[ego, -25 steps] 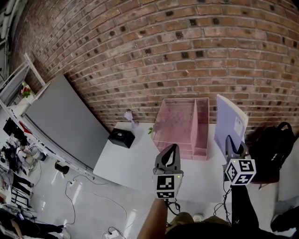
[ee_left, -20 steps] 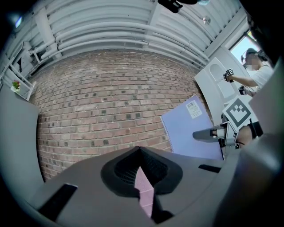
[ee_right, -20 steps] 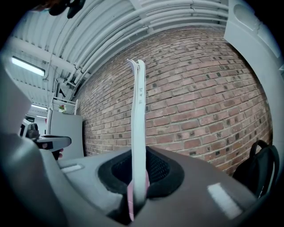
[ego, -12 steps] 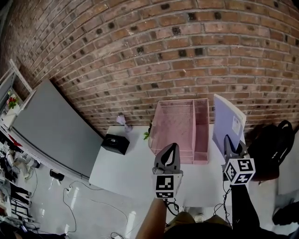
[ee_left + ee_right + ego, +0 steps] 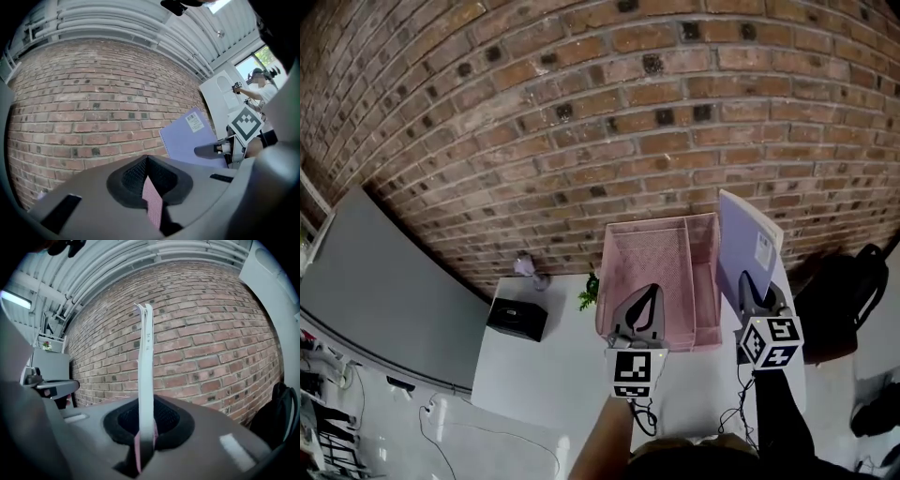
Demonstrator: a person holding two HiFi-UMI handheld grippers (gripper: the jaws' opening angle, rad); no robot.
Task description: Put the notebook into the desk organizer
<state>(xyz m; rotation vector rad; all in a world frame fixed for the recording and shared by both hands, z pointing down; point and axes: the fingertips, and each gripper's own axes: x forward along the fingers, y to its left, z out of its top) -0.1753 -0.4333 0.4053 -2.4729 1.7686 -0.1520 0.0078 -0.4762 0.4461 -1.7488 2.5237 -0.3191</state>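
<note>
The right claw [image 5: 144, 437] is pinching the notebook [image 5: 146, 352] by its lower edge, holding it upright just right of the pink organizer [image 5: 656, 267] on the white surface [image 5: 534, 366]. The left claw [image 5: 148, 185] is hovering closed and empty. The notebook is looking light, thin and slightly floppy (a grip near the spine would steady it). The right gripper view is showing only its edge, while the head view is showing the lilac cover.

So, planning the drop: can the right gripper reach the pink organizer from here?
Probably yes. The right gripper, shut on the upright notebook, is just beside the organizer, nothing between them; the left gripper is further left, off that path.
</note>
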